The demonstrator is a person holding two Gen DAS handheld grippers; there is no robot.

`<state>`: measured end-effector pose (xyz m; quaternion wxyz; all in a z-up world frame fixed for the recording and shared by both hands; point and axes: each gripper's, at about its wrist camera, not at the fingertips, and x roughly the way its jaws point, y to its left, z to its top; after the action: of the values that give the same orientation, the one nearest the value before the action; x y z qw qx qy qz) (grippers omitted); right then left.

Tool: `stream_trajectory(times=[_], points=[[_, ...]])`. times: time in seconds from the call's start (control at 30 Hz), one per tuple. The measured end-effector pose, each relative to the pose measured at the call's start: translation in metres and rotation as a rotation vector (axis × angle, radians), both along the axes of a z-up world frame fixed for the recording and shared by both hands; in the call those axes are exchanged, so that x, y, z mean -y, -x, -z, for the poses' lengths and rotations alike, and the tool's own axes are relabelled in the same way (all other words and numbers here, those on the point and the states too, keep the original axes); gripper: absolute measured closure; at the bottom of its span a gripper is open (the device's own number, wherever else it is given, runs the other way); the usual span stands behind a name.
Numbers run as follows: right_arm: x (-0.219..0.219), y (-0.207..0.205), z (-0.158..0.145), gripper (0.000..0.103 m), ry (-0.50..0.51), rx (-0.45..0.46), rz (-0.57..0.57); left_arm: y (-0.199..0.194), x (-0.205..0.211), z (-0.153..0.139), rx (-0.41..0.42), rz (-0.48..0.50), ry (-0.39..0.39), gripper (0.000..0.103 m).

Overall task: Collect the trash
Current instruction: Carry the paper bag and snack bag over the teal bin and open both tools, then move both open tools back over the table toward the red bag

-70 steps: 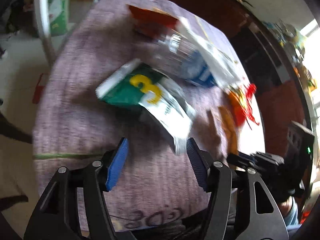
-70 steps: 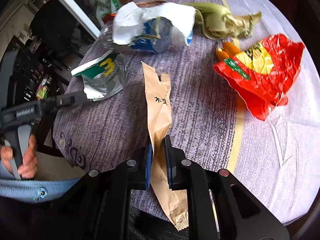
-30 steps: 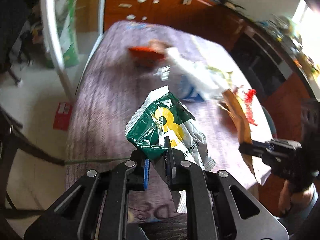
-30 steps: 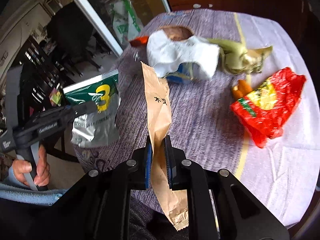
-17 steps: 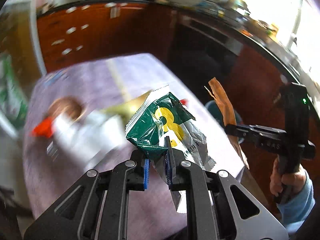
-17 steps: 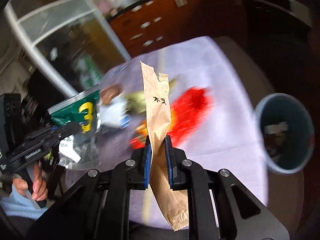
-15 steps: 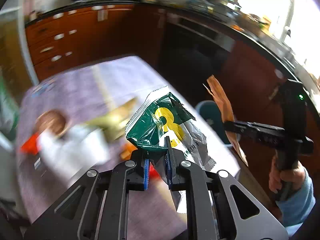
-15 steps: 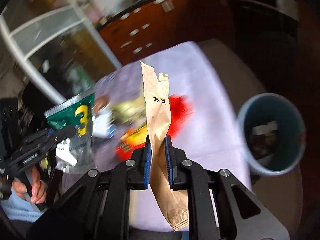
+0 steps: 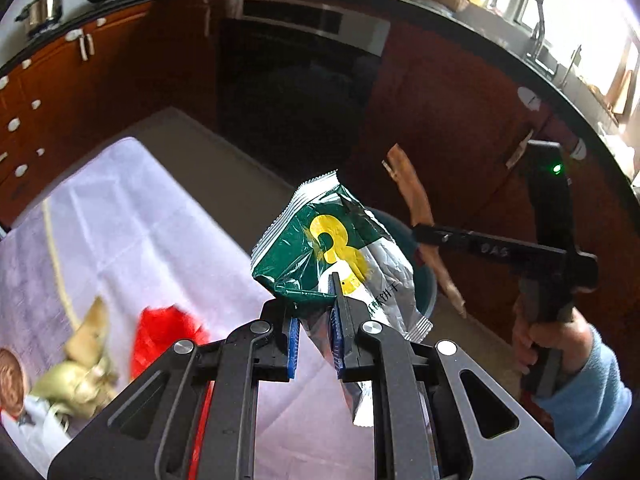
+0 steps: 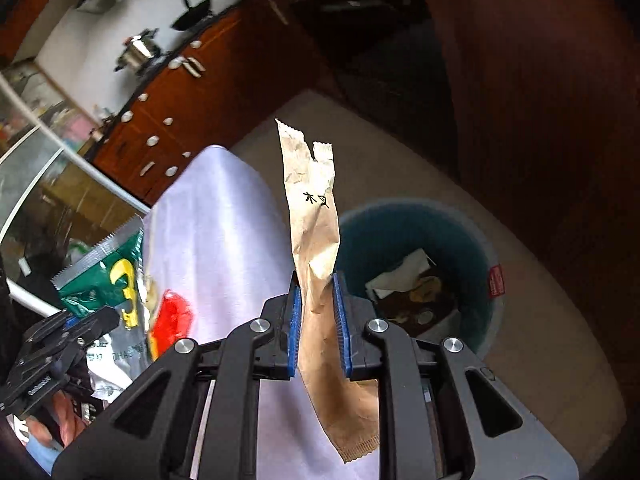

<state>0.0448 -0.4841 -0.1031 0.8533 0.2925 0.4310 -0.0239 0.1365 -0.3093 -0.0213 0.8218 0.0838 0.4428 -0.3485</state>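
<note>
A: What's biggest in my views?
B: The table (image 9: 132,240) with its pale cloth, then the blue bin (image 10: 472,240) on the floor beside it, scraps inside.

A: My left tongs?
B: left gripper (image 9: 314,344) jaws nearly together, clamped on the green snack bag (image 9: 320,256) with the yellow 3, held up in the air past the table edge.

A: Right one?
B: right gripper (image 10: 318,332) has the brown paper wrapper (image 10: 316,232) between its pads, standing up over the bin's near rim. Jaws have just been easing apart slightly; pads look about touching the paper, can't tell how firmly.

A: Left on the table?
B: A red wrapper (image 9: 168,336), blurred.
</note>
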Motion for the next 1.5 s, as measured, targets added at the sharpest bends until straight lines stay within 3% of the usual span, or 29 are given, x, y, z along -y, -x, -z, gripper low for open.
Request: stream_trajectory(times=[0.13,0.27,0.33,0.37,0.5,0.77,0.9,1.07,1.13,1.2,1.5], points=[[0.008,-0.011,0.025,0.083,-0.024,-0.048,0.023,-0.016,0.017,0.016,-0.02,0.015,-0.02,0.089],[0.012,-0.021,0.042,0.072,-0.038,-0.082,0.036,-0.028,0.024,0.028,-0.045,0.018,-0.026,0.089],[0.013,-0.025,0.048,0.063,-0.038,-0.095,0.037,-0.033,0.028,0.034,-0.056,0.019,-0.026,0.089],[0.013,-0.026,0.049,0.054,-0.037,-0.098,0.039,-0.034,0.03,0.035,-0.06,0.016,-0.027,0.089],[0.014,-0.028,0.047,0.034,-0.022,-0.101,0.047,-0.038,0.038,0.042,-0.059,0.029,-0.026,0.089],[0.016,-0.018,0.025,0.019,0.031,-0.11,0.07,-0.037,0.071,0.06,-0.074,0.105,-0.043,0.089],[0.022,-0.007,0.013,0.018,0.075,-0.113,0.093,-0.036,0.089,0.07,-0.093,0.137,-0.044,0.088],[0.032,0.005,0.006,0.018,0.091,-0.124,0.124,-0.038,0.104,0.078,-0.107,0.167,-0.058,0.078],[0.034,0.008,0.004,0.018,0.094,-0.125,0.136,-0.036,0.107,0.078,-0.098,0.175,-0.058,0.056],[0.035,0.01,0.002,0.018,0.098,-0.125,0.139,-0.035,0.108,0.077,-0.078,0.171,-0.049,0.047],[0.03,0.012,-0.006,0.018,0.099,-0.122,0.134,-0.024,0.1,0.07,-0.085,0.149,-0.046,0.044]])
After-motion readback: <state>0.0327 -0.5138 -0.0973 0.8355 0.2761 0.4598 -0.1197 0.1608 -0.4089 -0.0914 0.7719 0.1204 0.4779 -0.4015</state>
